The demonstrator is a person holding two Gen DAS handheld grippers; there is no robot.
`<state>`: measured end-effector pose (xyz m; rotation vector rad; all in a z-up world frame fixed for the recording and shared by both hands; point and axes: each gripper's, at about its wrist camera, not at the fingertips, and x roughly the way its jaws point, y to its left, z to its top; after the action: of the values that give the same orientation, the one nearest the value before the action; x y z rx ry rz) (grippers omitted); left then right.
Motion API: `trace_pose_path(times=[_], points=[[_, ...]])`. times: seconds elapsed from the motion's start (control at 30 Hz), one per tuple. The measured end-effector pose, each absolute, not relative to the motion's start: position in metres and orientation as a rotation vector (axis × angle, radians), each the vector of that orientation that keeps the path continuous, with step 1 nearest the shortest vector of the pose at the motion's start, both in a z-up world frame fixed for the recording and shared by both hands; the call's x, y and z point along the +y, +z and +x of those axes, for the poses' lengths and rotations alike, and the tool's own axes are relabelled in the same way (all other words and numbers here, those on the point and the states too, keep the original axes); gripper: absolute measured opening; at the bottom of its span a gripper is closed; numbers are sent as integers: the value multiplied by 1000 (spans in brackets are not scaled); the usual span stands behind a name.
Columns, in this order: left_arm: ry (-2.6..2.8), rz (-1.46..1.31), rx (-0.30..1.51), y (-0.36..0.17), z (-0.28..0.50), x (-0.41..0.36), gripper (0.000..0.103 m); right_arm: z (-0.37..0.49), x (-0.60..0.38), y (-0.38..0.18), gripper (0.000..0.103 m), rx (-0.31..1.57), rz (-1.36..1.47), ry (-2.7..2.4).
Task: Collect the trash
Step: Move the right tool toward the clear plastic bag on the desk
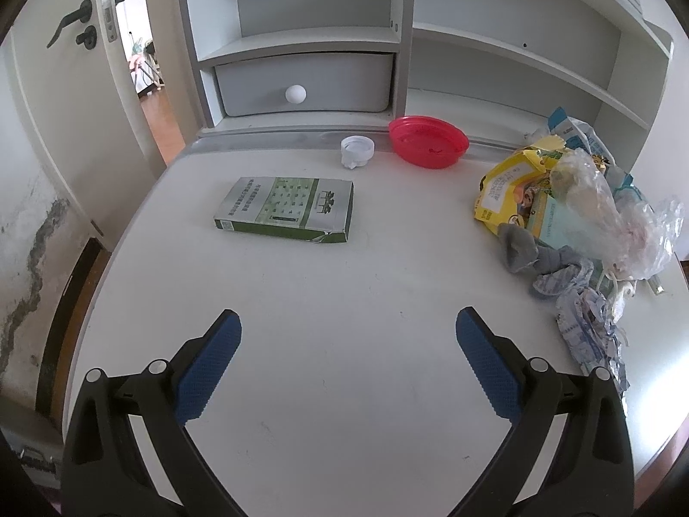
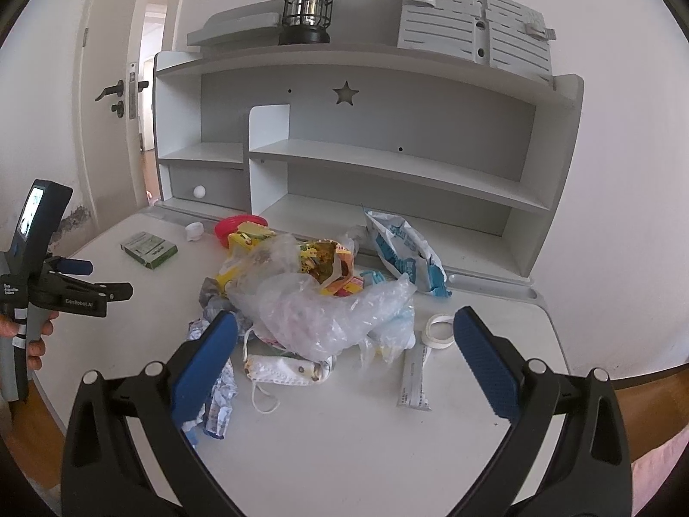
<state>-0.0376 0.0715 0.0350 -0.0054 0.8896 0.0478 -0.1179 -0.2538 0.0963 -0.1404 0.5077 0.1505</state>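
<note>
**Hand-held grippers: both wide open, nothing held**

Right hand-held gripper (image 2: 344, 336) hovers over my table (image 2: 344, 439), facing the trash heap: clear plastic bag (image 2: 327, 314), face mask (image 2: 284, 368), yellow wrappers (image 2: 327, 263). Left hand-held gripper (image 1: 349, 344) faces the green box (image 1: 286, 209) and white cap (image 1: 357, 149). Step, as I judge: approach. Next: lower, close on one item.

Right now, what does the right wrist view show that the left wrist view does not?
Only the right wrist view shows the black lantern on top of the shelf, the white face mask, the tape ring and the left gripper from outside. Only the left wrist view shows the whole grey drawer. Both show the green box, the red lid, the white cap and the clear plastic bag.
</note>
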Motion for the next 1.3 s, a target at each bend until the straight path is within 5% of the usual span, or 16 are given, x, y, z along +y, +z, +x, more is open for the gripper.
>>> trace_pose_path(times=[1.3], points=[[11, 150, 1033, 9, 75, 110, 97, -41, -213, 62, 97, 711, -156, 227]])
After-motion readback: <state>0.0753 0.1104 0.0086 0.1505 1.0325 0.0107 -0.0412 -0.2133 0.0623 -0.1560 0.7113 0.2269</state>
